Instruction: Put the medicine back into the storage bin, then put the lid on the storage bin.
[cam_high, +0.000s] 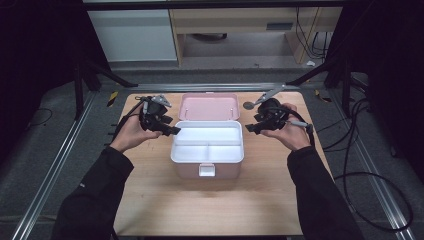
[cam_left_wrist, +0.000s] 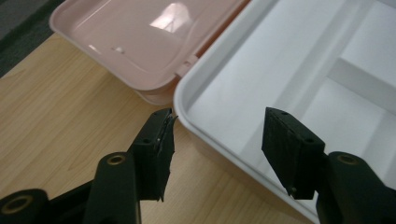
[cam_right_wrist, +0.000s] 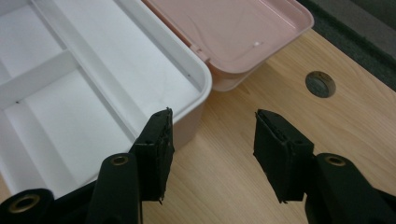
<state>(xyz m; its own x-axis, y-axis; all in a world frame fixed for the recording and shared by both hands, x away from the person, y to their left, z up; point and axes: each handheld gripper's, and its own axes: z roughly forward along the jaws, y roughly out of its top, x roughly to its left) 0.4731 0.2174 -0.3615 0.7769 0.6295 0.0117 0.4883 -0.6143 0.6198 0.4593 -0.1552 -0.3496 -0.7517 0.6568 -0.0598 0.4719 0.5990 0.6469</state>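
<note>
The open pink box (cam_high: 207, 147) sits between both claws – left gripper (cam_high: 170, 130) at its 9 o'clock, right gripper (cam_high: 248, 128) at 3 o'clock – both spread, holding nothing.

A lab or recording rig, not a home; a small wooden table (cam_high: 210, 200) sits mid-frame on grey carpet between aluminium rails (cam_high: 55, 165); black curtains darken both sides; loose cables (cam_high: 360, 165) trail at right; office cabinets (cam_high: 132, 35) line the top.
</note>
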